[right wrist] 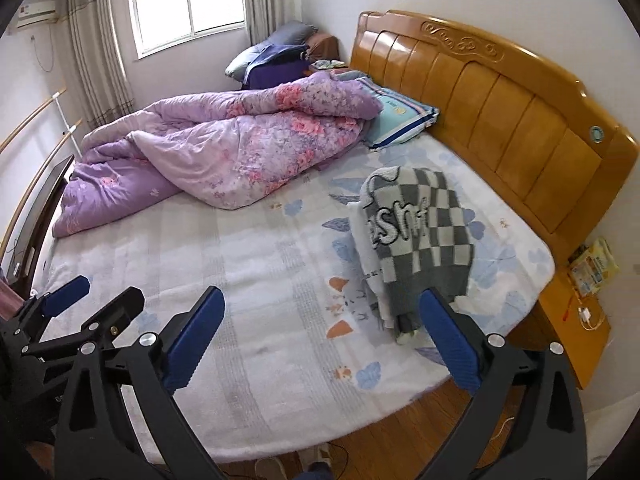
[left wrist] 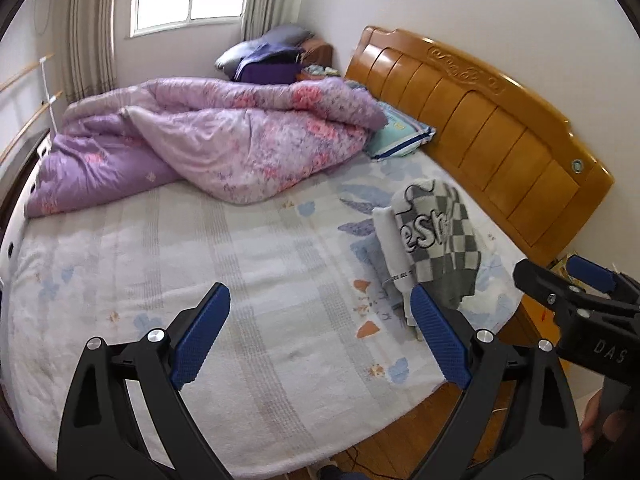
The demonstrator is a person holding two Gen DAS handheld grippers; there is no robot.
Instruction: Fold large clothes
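A grey-and-white checkered garment (left wrist: 444, 240) with white lettering lies folded on the bed's right side near the headboard, on top of a white garment (left wrist: 390, 240). It also shows in the right wrist view (right wrist: 420, 240). My left gripper (left wrist: 318, 336) is open and empty, held above the bed's near edge, left of the garment. My right gripper (right wrist: 320, 340) is open and empty, also above the near edge. The right gripper shows at the right edge of the left wrist view (left wrist: 568, 284); the left gripper shows at the left of the right wrist view (right wrist: 96, 296).
A crumpled purple floral duvet (right wrist: 224, 152) fills the bed's far side. A blue-trimmed pillow (right wrist: 400, 120) lies by the wooden headboard (right wrist: 500, 92). A bedside table (right wrist: 576, 328) with small items stands on the right. Wooden floor (right wrist: 400, 432) runs along the near edge.
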